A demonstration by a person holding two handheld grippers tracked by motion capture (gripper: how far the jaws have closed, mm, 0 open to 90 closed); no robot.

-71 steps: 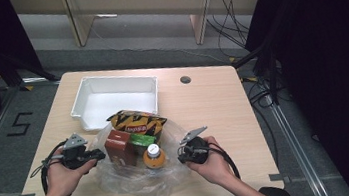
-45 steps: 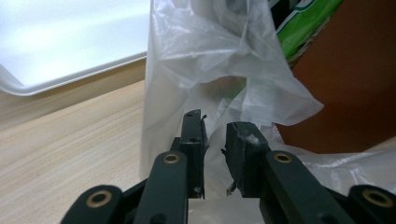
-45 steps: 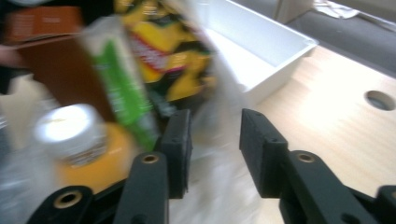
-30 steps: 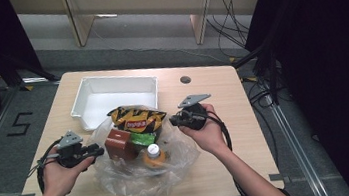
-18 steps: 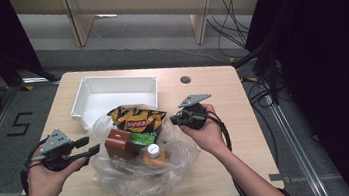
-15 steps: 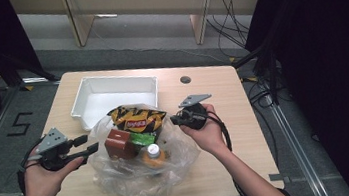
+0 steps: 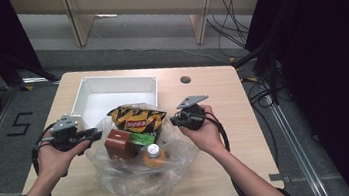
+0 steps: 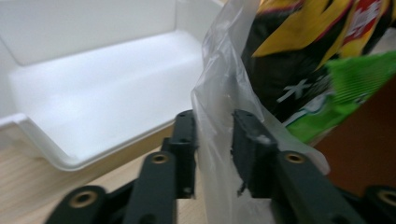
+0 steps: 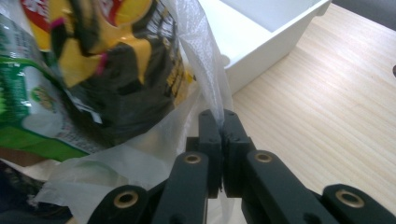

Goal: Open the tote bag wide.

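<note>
- Right gripper point(image 9: 219, 121) has its jaws pinched tight on the clear plastic bag's point(image 7: 136, 175) right edge; in the right gripper view a thin fold of film rises straight out from between the two black pads.
- Left gripper point(image 8: 212, 140) has its jaws narrowed around the bag's left edge. They have just been closing, with a sheet of film standing between them. That film lies against the right-hand pad, while a slim gap shows beside the left-hand pad, so the pads are not yet pressing on it.
- In the high view the bag sits on the near middle of the wooden table point(image 7: 223, 97), between the person's two hands, with the right gripper point(image 7: 187, 119) at its right rim and the left gripper point(image 7: 84, 136) at its left rim.
- Inside the bag lie a yellow-and-black snack packet point(image 7: 137, 117) at the far side, a green packet point(image 7: 142, 138) just below it, a brown box point(image 7: 119, 144) to the left, and an orange bottle with a white cap point(image 7: 153, 155) nearest the person.
- A white plastic bin point(image 7: 115, 82) stands on the table just beyond the bag, its near wall close to the snack packet.
- The left gripper view shows the bin's inside point(image 8: 93, 93) to the left of the raised film.
</note>
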